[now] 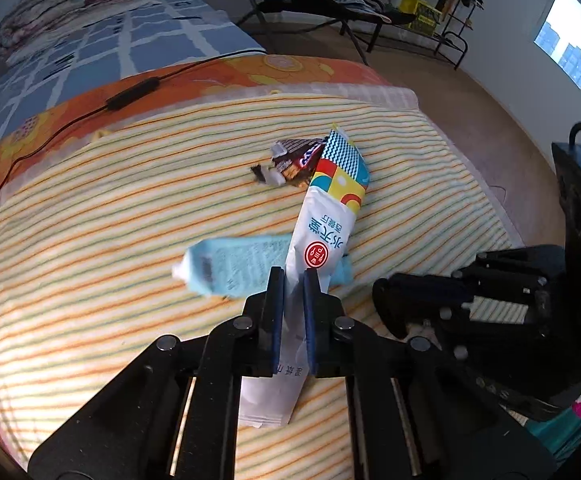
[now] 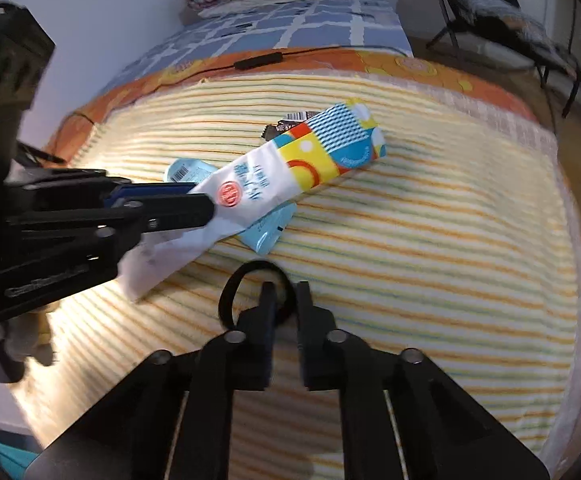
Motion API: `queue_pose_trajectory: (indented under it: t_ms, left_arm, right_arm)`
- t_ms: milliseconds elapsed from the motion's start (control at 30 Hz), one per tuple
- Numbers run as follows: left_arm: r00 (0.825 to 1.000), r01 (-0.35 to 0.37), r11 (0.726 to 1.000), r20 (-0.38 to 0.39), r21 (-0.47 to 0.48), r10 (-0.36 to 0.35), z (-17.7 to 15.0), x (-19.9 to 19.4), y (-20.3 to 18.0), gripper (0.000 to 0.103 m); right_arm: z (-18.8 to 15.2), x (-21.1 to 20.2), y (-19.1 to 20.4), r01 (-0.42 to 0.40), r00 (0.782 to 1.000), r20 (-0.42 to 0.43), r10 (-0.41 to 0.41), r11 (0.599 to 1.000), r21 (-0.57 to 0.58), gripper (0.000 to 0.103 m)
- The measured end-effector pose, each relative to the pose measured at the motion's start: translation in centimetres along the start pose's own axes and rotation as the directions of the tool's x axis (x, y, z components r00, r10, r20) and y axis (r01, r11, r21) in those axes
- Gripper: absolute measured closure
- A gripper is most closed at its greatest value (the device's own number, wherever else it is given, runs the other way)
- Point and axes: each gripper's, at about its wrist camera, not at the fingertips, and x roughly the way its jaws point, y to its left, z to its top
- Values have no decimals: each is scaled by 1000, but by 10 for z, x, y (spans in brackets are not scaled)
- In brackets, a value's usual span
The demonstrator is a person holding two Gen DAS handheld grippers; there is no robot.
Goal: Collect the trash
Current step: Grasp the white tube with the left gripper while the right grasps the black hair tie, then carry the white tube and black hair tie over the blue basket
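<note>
the left gripper (image 1: 293,276) is pinching the long white snack wrapper (image 1: 322,224) near its plain end, pads pressed onto the film. the wrapper's long axis runs from the jaws toward one o'clock in the left wrist view, its colourful patterned end pointing away over the striped blanket (image 1: 90,240). it looks lifted rather than lying flat, though i cannot tell for sure. under it a light blue packet (image 1: 234,264) lies crosswise, long axis nine to three, and a crumpled dark wrapper (image 1: 290,160) sits beyond at twelve. the right gripper (image 2: 282,292) hangs near, jaws slightly apart and holding nothing; a black ring (image 2: 230,292) shows just behind them. the blue packet (image 2: 266,232) lies at twelve o'clock from it, so the right hand seems nearer for that piece.
</note>
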Motion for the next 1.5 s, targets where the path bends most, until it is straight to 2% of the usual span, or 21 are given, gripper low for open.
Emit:
queue_pose_trajectory:
  t_ms: [67, 300, 700, 933, 1133, 1500]
  left_arm:
    - [1000, 3, 1000, 5, -18, -3, -5, -5, 4, 97]
    - [1000, 9, 998, 28, -58, -7, -31, -35, 14, 97]
    - [998, 6, 997, 56, -73, -2, -93, -109, 0, 97]
    - [998, -25, 998, 59, -57, 28, -142, -158, -22, 97]
    - [997, -51, 998, 56, -38, 53, -197, -195, -48, 97]
    - [999, -43, 999, 1, -17, 43, -294, -234, -92, 97]
  right_arm:
    - [1, 1, 5, 23, 1000, 7, -23, 999, -24, 100]
    - [-5, -12, 5, 28, 999, 37, -28, 1000, 3, 100]
    - [-31, -68, 25, -5, 997, 71, 7, 1000, -27, 100]
    - [-63, -111, 53, -51, 995, 84, 57, 996, -68, 100]
    - [-102, -146, 74, -87, 991, 89, 95, 992, -93, 100]
    - [-175, -183, 100, -120, 988, 78, 131, 985, -126, 100]
